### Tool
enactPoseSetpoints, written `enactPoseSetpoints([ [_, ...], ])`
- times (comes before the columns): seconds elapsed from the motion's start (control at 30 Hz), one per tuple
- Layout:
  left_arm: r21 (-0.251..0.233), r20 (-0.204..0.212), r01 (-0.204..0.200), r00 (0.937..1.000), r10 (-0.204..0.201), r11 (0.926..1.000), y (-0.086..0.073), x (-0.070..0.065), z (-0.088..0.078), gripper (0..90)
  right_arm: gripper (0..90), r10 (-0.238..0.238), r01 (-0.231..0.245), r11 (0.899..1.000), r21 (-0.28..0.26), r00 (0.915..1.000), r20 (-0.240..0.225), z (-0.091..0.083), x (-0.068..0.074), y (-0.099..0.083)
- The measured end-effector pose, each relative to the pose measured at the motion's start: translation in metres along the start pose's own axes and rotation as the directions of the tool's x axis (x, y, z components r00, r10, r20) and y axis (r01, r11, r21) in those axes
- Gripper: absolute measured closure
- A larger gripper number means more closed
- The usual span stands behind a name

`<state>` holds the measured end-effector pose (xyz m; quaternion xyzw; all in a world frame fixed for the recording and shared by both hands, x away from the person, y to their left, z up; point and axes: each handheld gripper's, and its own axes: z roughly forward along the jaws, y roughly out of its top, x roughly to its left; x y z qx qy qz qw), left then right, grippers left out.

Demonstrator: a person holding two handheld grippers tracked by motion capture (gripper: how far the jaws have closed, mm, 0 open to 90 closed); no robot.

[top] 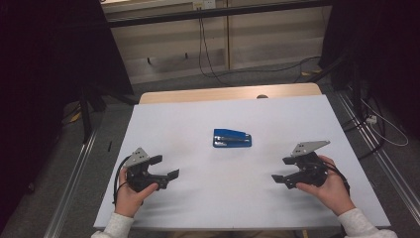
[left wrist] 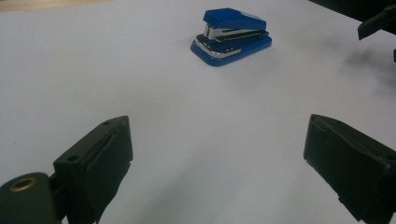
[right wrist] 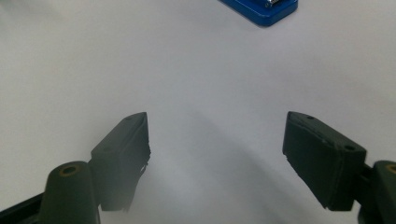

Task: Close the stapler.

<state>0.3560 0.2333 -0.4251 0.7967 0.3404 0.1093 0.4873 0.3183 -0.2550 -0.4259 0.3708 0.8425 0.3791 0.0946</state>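
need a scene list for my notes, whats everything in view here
stapler: 1, blue with a silver strip, lying flat near the table's middle, apart from both grippers
table: 1, white top with a light wood edge at the far side
cables: several, dark, on the grey floor beyond the table
left gripper: 1, black, jaws open and empty, near-left of the table
right gripper: 1, black, jaws open and empty, near-right
hands: 2, white sleeves, holding the grippers

We see the blue stapler [right wrist: 261, 9] cut off by the right gripper view's top edge; its far end is hidden.
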Motion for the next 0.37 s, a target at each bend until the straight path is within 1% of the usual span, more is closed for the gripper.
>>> enactPoseSetpoints([
  [0.07, 0.001, -0.005, 0.002, 1.0000, -0.002, 1.0000, -0.002, 0.000, -0.001, 8.2, 22.1, 0.000, 0.000, 1.000, -0.002, 1.0000, -0.001, -0.001, 0.001, -0.001],
  [0.1, 0.000, -0.004, 0.016, 0.9999, -0.016, 0.9999, -0.005, 0.001, -0.004, 8.2, 22.0, 0.001, -0.001, 1.000, -0.001, 1.0000, -0.002, -0.001, 0.001, -0.002],
  [0.13, -0.002, -0.006, 0.018, 0.9998, -0.018, 0.9998, -0.006, 0.001, -0.006, 8.2, 21.9, -0.001, 0.001, 1.000, -0.001, 1.0000, -0.005, -0.002, 0.001, -0.002],
  [0.17, -0.002, -0.008, 0.011, 0.9999, -0.011, 0.9999, -0.007, 0.002, -0.008, 8.2, 21.8, -0.001, 0.001, 1.000, 0.000, 1.0000, -0.005, -0.002, 0.002, -0.003],
  [0.27, 0.002, -0.014, 0.014, 0.9998, -0.014, 0.9999, -0.009, 0.003, -0.010, 8.2, 21.5, -0.002, 0.002, 1.000, 0.003, 1.0000, -0.010, -0.002, 0.003, -0.004],
  [0.3, -0.001, -0.024, 0.020, 0.9995, -0.020, 0.9998, -0.010, 0.004, -0.012, 8.2, 21.4, -0.001, 0.001, 1.000, 0.005, 1.0000, -0.009, -0.002, 0.003, -0.004],
  [0.37, 0.000, -0.026, 0.015, 0.9996, -0.015, 0.9999, -0.011, 0.005, -0.012, 8.0, 21.3, -0.006, 0.006, 1.000, 0.005, 0.9999, -0.011, -0.001, 0.002, -0.004],
])
